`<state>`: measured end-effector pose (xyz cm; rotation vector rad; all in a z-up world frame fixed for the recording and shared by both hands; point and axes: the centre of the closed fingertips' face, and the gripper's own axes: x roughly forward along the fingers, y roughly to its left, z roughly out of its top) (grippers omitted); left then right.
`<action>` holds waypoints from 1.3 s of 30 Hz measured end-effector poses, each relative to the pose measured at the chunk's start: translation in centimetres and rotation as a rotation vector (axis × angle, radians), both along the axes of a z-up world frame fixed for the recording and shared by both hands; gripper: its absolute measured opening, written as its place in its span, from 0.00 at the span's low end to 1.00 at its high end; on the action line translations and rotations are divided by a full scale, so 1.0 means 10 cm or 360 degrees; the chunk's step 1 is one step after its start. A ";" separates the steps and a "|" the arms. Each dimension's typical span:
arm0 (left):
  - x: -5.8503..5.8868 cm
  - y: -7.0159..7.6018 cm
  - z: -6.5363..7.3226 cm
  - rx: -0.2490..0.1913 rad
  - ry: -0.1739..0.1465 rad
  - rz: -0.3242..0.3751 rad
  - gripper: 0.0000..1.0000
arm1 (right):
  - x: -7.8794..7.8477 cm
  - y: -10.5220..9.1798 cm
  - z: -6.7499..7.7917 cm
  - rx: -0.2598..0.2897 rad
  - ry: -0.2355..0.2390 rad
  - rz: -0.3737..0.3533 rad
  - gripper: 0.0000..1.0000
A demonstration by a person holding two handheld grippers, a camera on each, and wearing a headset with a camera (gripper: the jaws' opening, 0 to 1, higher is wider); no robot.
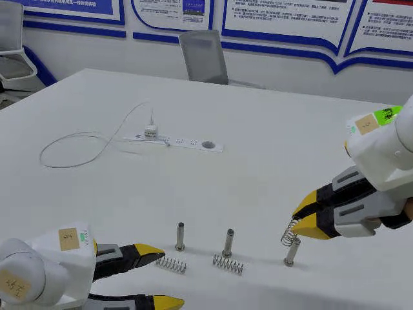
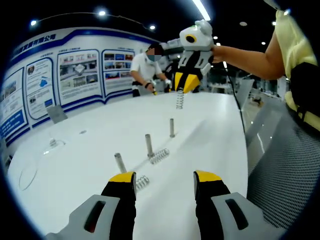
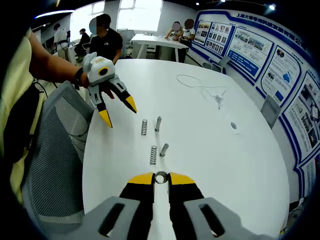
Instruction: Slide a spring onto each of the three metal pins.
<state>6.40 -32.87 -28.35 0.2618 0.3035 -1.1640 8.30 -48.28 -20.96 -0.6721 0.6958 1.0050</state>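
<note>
Spring [image 1: 290, 233] pinched in right tool [image 1: 298, 221], tilted at end pin [image 1: 292, 252], might snag and ping away; left tool [image 1: 171, 278] open.

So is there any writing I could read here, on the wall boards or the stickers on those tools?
Wall boards: Chinese text, too blurred to read.
Tan stickers on the left gripper and right gripper: handwritten marks, illegible.
Green sticker: blurred.

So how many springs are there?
3. In the head view, the first spring lies on the table beside the left pin, the second spring beside the middle pin, and the right gripper holds the third spring above the right pin.
</note>
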 end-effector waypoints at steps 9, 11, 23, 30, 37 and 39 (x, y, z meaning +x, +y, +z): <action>0.03 0.04 -0.01 -0.0004 0.0002 0.0021 0.49 | 0.13 -0.18 -0.07 -0.0063 -0.0002 -0.0065 0.11; 0.03 0.04 -0.01 -0.0005 0.0003 0.0024 0.49 | 0.16 -0.20 -0.09 -0.0076 0.0004 -0.0072 0.11; 0.04 0.07 -0.03 -0.0005 0.0010 0.0035 0.50 | 0.26 -0.28 -0.29 -0.0083 0.0070 -0.0113 0.11; 0.03 0.09 -0.03 -0.0002 0.0013 0.0041 0.49 | 0.29 -0.31 -0.36 -0.0096 0.0083 -0.0124 0.11; 0.03 0.09 -0.02 0.0000 0.0015 0.0044 0.49 | 0.31 -0.30 -0.39 -0.0082 0.0096 -0.0126 0.11; 0.03 0.10 -0.02 0.0003 0.0016 0.0047 0.49 | 0.32 -0.30 -0.41 -0.0085 0.0106 -0.0125 0.11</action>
